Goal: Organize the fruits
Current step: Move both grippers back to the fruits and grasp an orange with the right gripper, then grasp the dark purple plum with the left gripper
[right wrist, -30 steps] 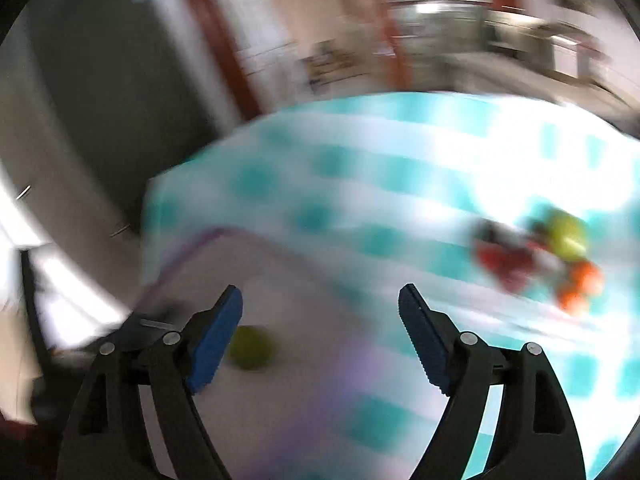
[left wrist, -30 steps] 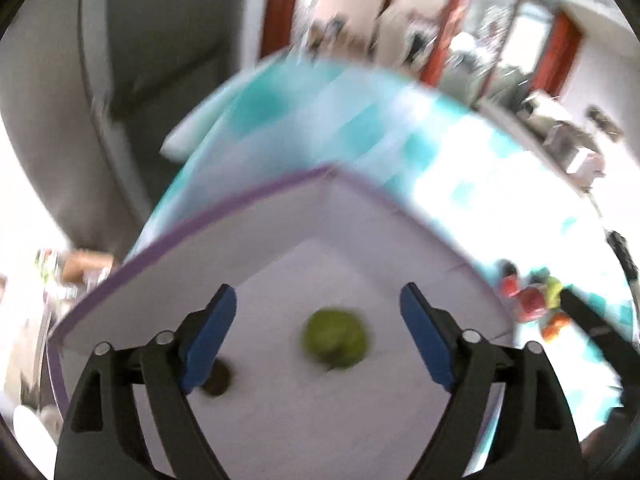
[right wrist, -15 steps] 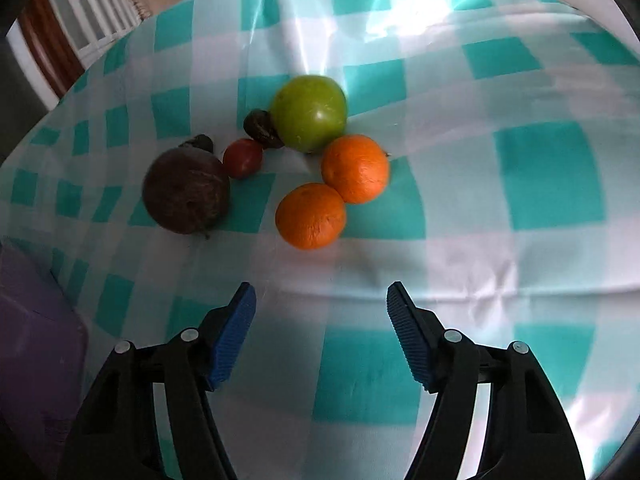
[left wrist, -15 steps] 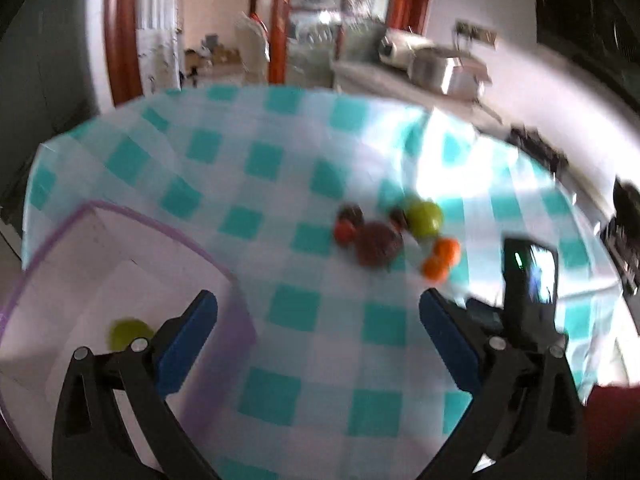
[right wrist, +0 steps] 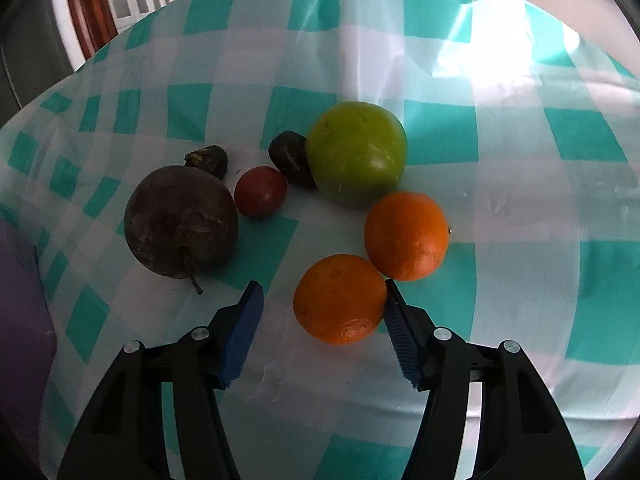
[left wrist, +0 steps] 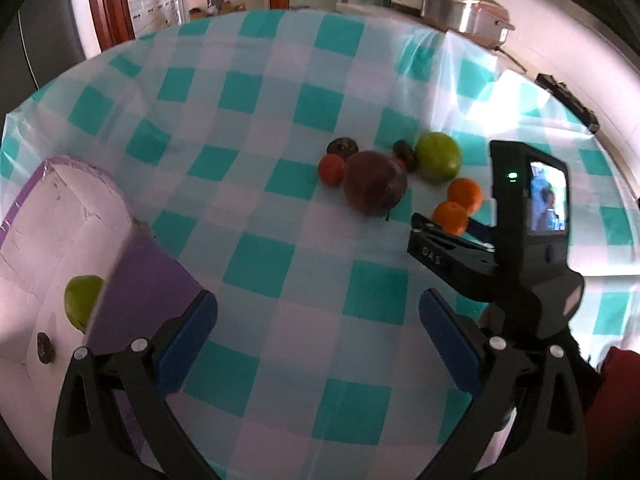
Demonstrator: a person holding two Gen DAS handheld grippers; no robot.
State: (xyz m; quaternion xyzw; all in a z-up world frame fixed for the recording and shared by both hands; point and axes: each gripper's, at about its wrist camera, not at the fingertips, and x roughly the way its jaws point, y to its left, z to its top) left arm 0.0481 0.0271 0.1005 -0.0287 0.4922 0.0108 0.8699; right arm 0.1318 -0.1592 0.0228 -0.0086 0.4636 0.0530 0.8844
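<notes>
Fruits lie grouped on the checked tablecloth point(right wrist: 520, 208): a near orange point(right wrist: 339, 299), a second orange point(right wrist: 406, 236), a green apple point(right wrist: 357, 153), a small red fruit point(right wrist: 260, 191), a large dark round fruit point(right wrist: 181, 220) and two small dark fruits point(right wrist: 290, 158). My right gripper point(right wrist: 322, 300) is open, its jaws on either side of the near orange, not closed on it. My left gripper point(left wrist: 316, 320) is open and empty above the cloth. A purple-rimmed white box point(left wrist: 48, 240) at the left holds a green fruit point(left wrist: 82, 296) and a small dark fruit point(left wrist: 45, 347).
The right gripper's body with its lit screen point(left wrist: 532, 216) stands right of the fruits in the left wrist view. The box's purple wall point(right wrist: 16, 320) shows at the left edge of the right wrist view. A counter with metal appliances point(left wrist: 464, 12) lies beyond the table.
My left gripper has swung away from over the box to face the table. My right gripper has moved in on the fruit group and now straddles the near orange.
</notes>
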